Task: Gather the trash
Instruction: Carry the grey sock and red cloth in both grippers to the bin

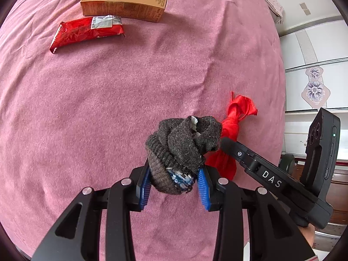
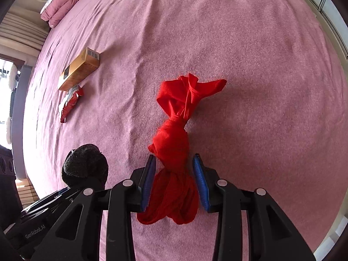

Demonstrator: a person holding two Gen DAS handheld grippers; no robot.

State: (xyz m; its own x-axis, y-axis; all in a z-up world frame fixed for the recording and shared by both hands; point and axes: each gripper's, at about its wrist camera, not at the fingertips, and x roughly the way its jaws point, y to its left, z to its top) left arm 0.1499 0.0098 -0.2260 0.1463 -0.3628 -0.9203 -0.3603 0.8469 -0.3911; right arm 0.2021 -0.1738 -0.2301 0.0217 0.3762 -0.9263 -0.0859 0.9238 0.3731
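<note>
My left gripper [image 1: 175, 174] is shut on a balled grey sock [image 1: 180, 143], its blue pads pressing both sides. The sock also shows at the lower left of the right wrist view [image 2: 84, 165]. My right gripper [image 2: 174, 167] has its blue pads on both sides of a knotted red cloth [image 2: 174, 139] that lies on the pink bedspread [image 2: 250, 65]; the pads look closed on it. The red cloth shows beside the sock in the left wrist view [image 1: 235, 117]. A red foil wrapper [image 1: 87, 32] and an orange carton [image 1: 124, 4] lie side by side farther off.
The carton [image 2: 79, 71] and wrapper [image 2: 70, 104] sit at the far left in the right wrist view. Folded pink bedding [image 2: 65, 2] lies at the head of the bed. A white wardrobe [image 1: 315, 65] stands past the bed's right edge.
</note>
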